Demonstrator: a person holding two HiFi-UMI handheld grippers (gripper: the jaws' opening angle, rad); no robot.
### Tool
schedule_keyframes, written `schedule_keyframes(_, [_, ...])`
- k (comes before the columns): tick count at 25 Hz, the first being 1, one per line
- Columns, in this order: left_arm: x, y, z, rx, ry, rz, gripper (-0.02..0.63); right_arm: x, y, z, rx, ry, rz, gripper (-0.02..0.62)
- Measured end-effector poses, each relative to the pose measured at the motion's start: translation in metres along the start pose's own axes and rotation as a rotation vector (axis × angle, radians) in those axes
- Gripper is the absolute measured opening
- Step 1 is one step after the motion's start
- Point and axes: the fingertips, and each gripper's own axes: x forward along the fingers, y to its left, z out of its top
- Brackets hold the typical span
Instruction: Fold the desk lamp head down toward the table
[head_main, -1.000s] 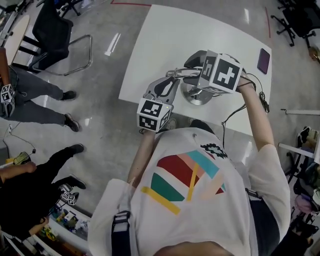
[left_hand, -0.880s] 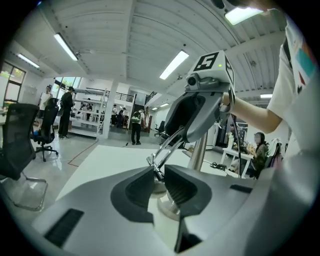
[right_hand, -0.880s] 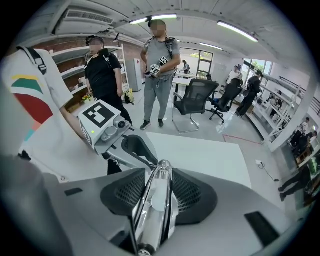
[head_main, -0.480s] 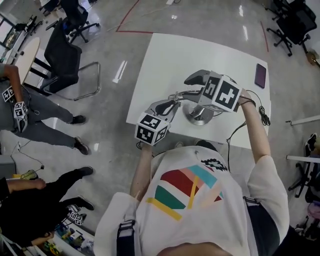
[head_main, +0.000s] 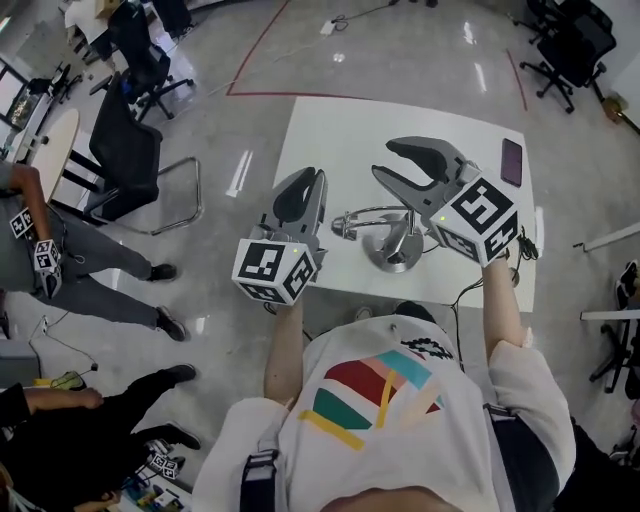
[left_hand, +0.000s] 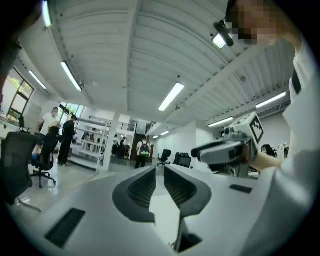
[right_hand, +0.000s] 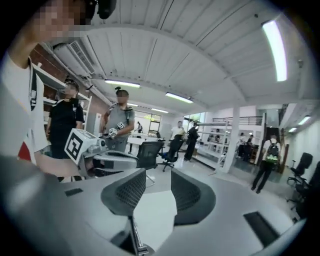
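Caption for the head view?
Left gripper and right gripper hover empty above the desk lamp on a white table.

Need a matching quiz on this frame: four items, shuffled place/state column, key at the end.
1 desk lamp
2 purple phone
3 left gripper
4 black chair

A far right corner of the table
B off the table, to its left in the head view
C near edge of the table, on a round base
D jaws slightly apart, nothing between them

Pairs: 1-C, 2-A, 3-D, 4-B

free: table (head_main: 340, 125) far half | obstacle: desk lamp (head_main: 391, 257) near front edge
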Motion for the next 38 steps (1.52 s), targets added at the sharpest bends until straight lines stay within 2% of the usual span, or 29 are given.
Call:
schedule_keyframes(3, [0.013,-0.010,0.048,0.056,-0.102,-0.012,0.097,-0.010,-0.019,0.009,0.105,-0.109,-0.168,0.161])
schedule_keyframes(5, [0.021,-0.015,0.067,0.089,-0.133,-0.025,0.097,-0.018,-0.027,0.016,0.241,-0.217,-0.217,0.161])
schedule_keyframes(8, [0.027,-0.026,0.070,0.089,-0.136,-0.046,0.095,-0.033,-0.026,0.016,0.454,-0.349,-0.213,0.161])
schedule_keyframes(11, [0.035,-0.038,0.052,0.042,-0.098,-0.094,0.094,-0.040,-0.019,0.002,0.511,-0.366,-0.206,0.161])
schedule_keyframes(13, [0.040,-0.045,0.039,0.026,-0.067,-0.130,0.063,-0.044,-0.016,-0.003,0.566,-0.407,-0.187,0.160])
schedule_keyframes(15, [0.038,-0.052,0.028,0.019,-0.053,-0.158,0.046,-0.049,-0.016,-0.007,0.621,-0.442,-0.204,0.160])
schedule_keyframes(19, [0.035,-0.064,0.019,0.009,-0.038,-0.192,0.046,-0.061,-0.015,-0.020,0.560,-0.380,-0.326,0.160])
schedule_keyframes(24, [0.032,-0.065,0.027,0.000,-0.039,-0.206,0.046,-0.065,-0.013,-0.016,0.507,-0.335,-0.385,0.160])
schedule_keyframes(31, [0.014,-0.070,0.017,-0.029,-0.021,-0.203,0.046,-0.071,0.007,-0.019,0.439,-0.289,-0.418,0.160])
schedule_keyframes(38, [0.008,-0.065,0.009,-0.039,-0.014,-0.194,0.046,-0.065,0.013,-0.023,0.424,-0.285,-0.410,0.160])
